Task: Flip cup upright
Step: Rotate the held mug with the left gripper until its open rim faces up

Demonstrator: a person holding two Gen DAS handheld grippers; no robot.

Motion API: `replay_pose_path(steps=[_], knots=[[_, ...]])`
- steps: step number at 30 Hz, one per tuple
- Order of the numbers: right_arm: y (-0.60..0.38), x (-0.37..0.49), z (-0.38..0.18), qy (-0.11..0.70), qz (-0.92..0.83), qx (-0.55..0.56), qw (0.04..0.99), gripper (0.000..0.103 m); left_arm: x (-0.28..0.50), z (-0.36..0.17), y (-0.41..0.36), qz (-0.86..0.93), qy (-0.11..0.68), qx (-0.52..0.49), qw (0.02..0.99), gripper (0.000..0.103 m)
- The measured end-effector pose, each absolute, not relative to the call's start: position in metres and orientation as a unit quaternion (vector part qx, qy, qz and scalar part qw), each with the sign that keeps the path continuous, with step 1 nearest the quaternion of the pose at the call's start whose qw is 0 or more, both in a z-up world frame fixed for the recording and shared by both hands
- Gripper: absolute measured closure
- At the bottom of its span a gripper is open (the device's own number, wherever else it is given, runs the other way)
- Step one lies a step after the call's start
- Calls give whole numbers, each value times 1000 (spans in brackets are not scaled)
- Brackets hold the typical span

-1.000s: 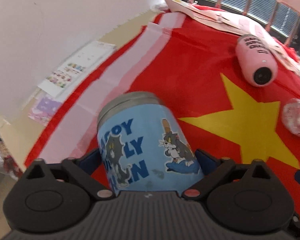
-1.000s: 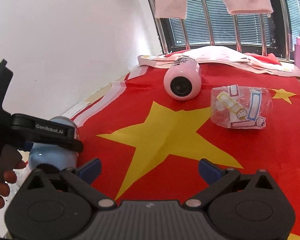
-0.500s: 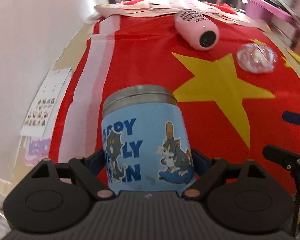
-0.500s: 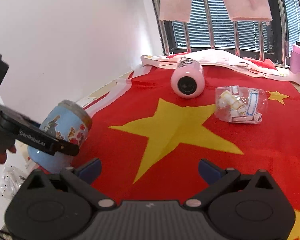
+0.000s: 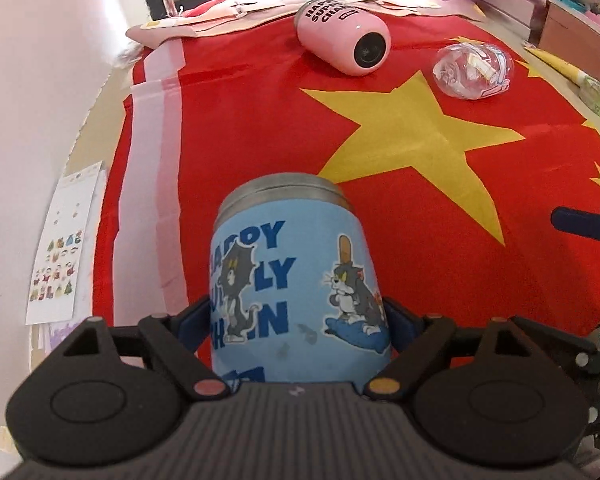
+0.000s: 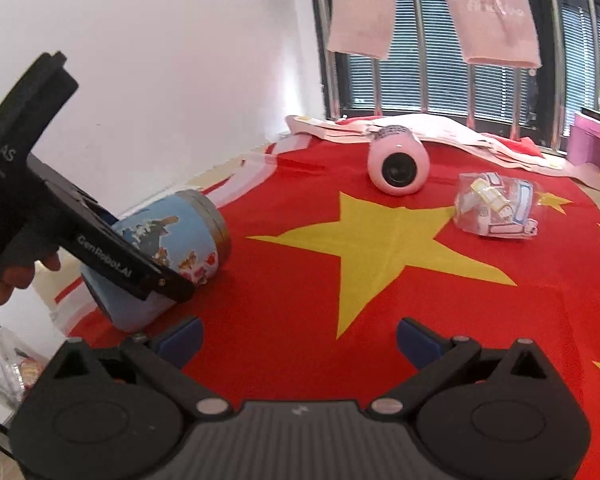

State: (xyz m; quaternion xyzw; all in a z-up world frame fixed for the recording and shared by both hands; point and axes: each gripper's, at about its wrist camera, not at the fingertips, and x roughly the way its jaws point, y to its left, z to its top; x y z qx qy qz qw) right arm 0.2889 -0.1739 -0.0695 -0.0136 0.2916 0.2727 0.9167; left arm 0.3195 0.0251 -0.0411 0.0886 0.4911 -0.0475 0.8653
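Left tongs (image 5: 298,322) clamped on blue cartoon cup (image 5: 294,280), steel rim pointing away. Beyond it on red flag cloth (image 5: 260,120): pink bottle (image 5: 342,36) on its side, clear plastic packet (image 5: 474,70) beside it.

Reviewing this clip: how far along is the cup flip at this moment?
Done: the left tool is shut on the blue cartoon cup, gripping its lower body. In hand: in the right wrist view the cup is tilted, steel rim toward the flag cloth, not upright. Left: finish turning it, set it down, release. The right tool is open and empty. The pink cup lies on its side.
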Motion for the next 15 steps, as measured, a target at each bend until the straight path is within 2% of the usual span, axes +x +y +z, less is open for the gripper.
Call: replay_pose_path(steps=[4, 11, 12, 13, 14, 15], knots=[[-172, 286, -66, 289, 269, -25, 918, 0, 322, -32, 28, -39, 473, 97, 875, 0], [-170, 290, -60, 282, 271, -31, 920, 0, 367, -31, 31, -23, 510, 77, 856, 0], [-171, 290, -60, 281, 271, -29, 920, 0, 373, -36, 32, -18, 520, 81, 850, 1], [-172, 290, -60, 281, 271, -28, 920, 0, 377, -38, 33, -19, 527, 76, 846, 7], [-172, 290, -59, 281, 271, -26, 920, 0, 378, -39, 35, -24, 531, 65, 844, 17], [-173, 290, -59, 280, 271, -25, 921, 0, 377, -39, 37, -29, 533, 56, 843, 17]])
